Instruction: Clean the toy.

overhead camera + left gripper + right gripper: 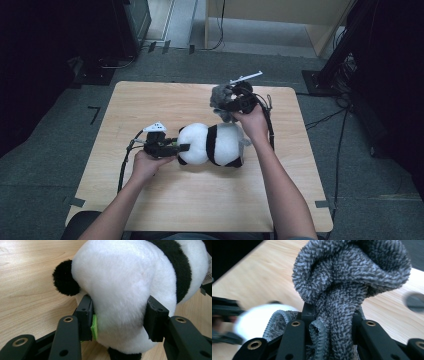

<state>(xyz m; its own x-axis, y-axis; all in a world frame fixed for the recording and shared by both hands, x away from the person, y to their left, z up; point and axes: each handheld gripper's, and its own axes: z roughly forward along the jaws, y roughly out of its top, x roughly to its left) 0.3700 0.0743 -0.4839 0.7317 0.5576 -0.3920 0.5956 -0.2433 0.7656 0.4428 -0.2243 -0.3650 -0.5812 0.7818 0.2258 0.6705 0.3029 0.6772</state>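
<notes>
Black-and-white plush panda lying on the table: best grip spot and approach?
The black-and-white plush panda lies on its side. Grip its round white end from the table's left, jaws straddling it as the left gripper does now: the soft plush there compresses between the jaws.

Wooden table (165, 100) — plush panda (212, 144) atop

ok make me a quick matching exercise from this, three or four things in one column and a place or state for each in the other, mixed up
Things:
1. plush panda
2. grey cloth
3. left gripper
4. table

States or places:
a. bunched up, held above the table
b. pale wood, under everything
c. lying on the table, black and white
d. jaws pressed on the panda's white body

Pairs: 1-c, 2-a, 3-d, 4-b
</notes>
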